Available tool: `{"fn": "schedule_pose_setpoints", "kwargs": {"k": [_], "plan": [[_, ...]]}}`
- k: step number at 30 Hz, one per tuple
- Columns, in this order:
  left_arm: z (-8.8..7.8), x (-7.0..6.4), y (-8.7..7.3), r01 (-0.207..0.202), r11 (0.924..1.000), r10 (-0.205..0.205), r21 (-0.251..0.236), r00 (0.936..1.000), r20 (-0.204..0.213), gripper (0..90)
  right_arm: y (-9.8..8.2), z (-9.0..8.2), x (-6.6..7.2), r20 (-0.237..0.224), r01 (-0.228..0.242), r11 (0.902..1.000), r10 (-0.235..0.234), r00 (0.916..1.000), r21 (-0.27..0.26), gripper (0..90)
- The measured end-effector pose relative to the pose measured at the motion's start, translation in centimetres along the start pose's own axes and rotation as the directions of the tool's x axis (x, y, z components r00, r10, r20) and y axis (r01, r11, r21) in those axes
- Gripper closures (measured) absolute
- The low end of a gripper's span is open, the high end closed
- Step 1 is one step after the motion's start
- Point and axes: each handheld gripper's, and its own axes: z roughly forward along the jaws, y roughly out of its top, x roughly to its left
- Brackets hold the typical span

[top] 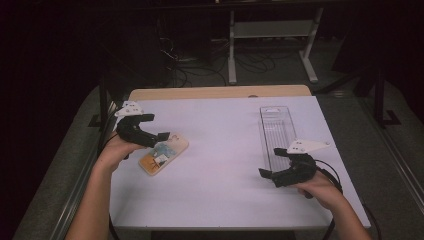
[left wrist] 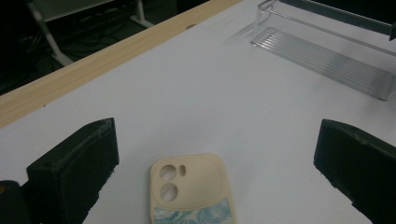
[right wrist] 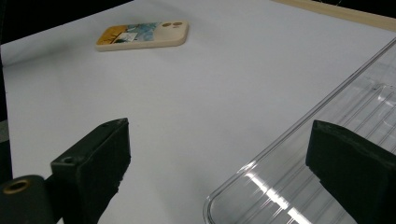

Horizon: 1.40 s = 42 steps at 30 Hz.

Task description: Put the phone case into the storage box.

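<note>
A cream phone case (top: 163, 153) with a blue and orange picture lies flat on the white table, left of centre. My left gripper (top: 152, 135) hovers over its far end, open, and the left gripper view has the case (left wrist: 192, 189) lying between the two wide-apart jaws, camera holes up. A long clear plastic tray (top: 276, 131) lies at the right side of the table. My right gripper (top: 272, 172) is open next to the tray's near end; in its own view the tray's rounded corner (right wrist: 299, 158) sits between the jaws and the case (right wrist: 143, 35) lies far off.
The white table top (top: 220, 150) ends in a bare wooden strip (top: 220, 92) at the far side. Beyond it stand a white metal frame (top: 272, 45) and loose cables on a dark floor. The person's forearms come in from the bottom corners.
</note>
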Motion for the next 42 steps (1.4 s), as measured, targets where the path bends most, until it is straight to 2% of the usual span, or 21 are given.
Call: {"fn": "schedule_pose_setpoints", "kwargs": {"k": [7,11,19,20,21,25,26,28,29,32,33,34,35,36,37,38,42], "plan": [[-0.5,0.7,-0.3,0.006,0.9999,-0.005,0.015,0.999,-0.044,0.0,0.0,0.0,0.0,0.009,-0.002,1.0,0.002,1.0,-0.008,6.1],[-0.9,1.1,-0.4,0.017,0.9998,-0.017,0.004,0.9982,-0.058,0.0,0.0,0.0,0.0,0.009,-0.004,0.9999,0.004,0.9999,-0.01,6.1],[-1.2,1.4,-0.5,0.036,0.9989,-0.033,0.029,0.9935,-0.109,0.0,0.0,0.0,0.0,0.01,-0.003,1.0,0.003,0.9999,-0.009,6.1],[-1.3,1.5,-0.5,0.021,0.9992,-0.017,0.033,0.994,-0.108,0.0,0.0,0.0,0.0,0.009,-0.004,1.0,0.004,0.9999,-0.009,6.1],[-1.2,1.4,-0.6,0.035,0.9987,-0.031,0.036,0.9936,-0.108,0.0,0.0,0.0,0.0,0.01,-0.004,0.9999,0.004,0.9999,-0.011,6.1],[-1.2,1.5,-0.7,0.024,0.9983,-0.019,0.052,0.9943,-0.105,0.0,0.0,0.0,0.0,0.009,-0.004,0.9999,0.004,0.9999,-0.01,6.1],[-1.2,1.4,-0.7,0.032,0.998,-0.026,0.054,0.9941,-0.105,0.0,0.0,0.0,0.0,0.009,-0.004,0.9999,0.004,0.9999,-0.01,6.1],[-1.1,1.4,-0.7,0.019,0.998,-0.013,0.059,0.9944,-0.105,0.0,0.0,0.0,0.0,0.009,-0.004,0.9999,0.004,0.9999,-0.01,6.1],[-1.0,1.3,-0.7,0.038,0.9973,-0.032,0.062,0.9942,-0.103,0.0,0.0,0.0,0.0,0.009,-0.004,0.9999,0.004,1.0,-0.011,6.1],[-0.9,1.4,-0.8,0.021,0.9966,-0.013,0.079,0.9949,-0.1,0.0,0.0,0.0,0.1,0.009,-0.005,0.9999,0.005,0.9999,-0.011,6.1],[-0.9,1.3,-0.8,0.033,0.9959,-0.025,0.084,0.9949,-0.097,0.0,-0.1,0.0,0.0,0.009,-0.004,0.9999,0.004,1.0,-0.011,6.1],[-0.9,1.4,-0.8,0.006,0.9948,0.005,0.102,0.9951,-0.099,0.0,0.0,0.0,0.0,0.008,-0.007,0.9999,0.007,0.9999,-0.011,6.1],[-0.8,1.3,-0.9,0.009,0.9947,0.001,0.103,0.9951,-0.099,0.0,0.0,0.0,0.0,0.009,-0.006,0.9999,0.006,0.9999,-0.011,6.1],[-0.7,1.2,-0.9,0.031,0.9944,-0.021,0.101,0.995,-0.098,0.0,0.0,0.0,0.0,0.009,-0.006,0.9999,0.006,0.9999,-0.011,6.1],[-0.7,1.2,-0.9,0.015,0.9943,-0.004,0.106,0.9951,-0.099,0.0,0.0,0.0,0.1,0.009,-0.006,0.9999,0.006,0.9999,-0.011,6.1],[-0.6,1.1,-1.0,0.03,0.9937,-0.019,0.108,0.9949,-0.099,0.0,0.0,0.0,0.0,0.009,-0.005,0.9999,0.005,0.9999,-0.011,6.1],[-0.6,1.3,-1.1,0.008,0.9899,0.007,0.141,0.9947,-0.103,0.0,0.0,0.0,0.0,0.007,-0.006,0.9999,0.007,1.0,-0.011,6.1]]}}
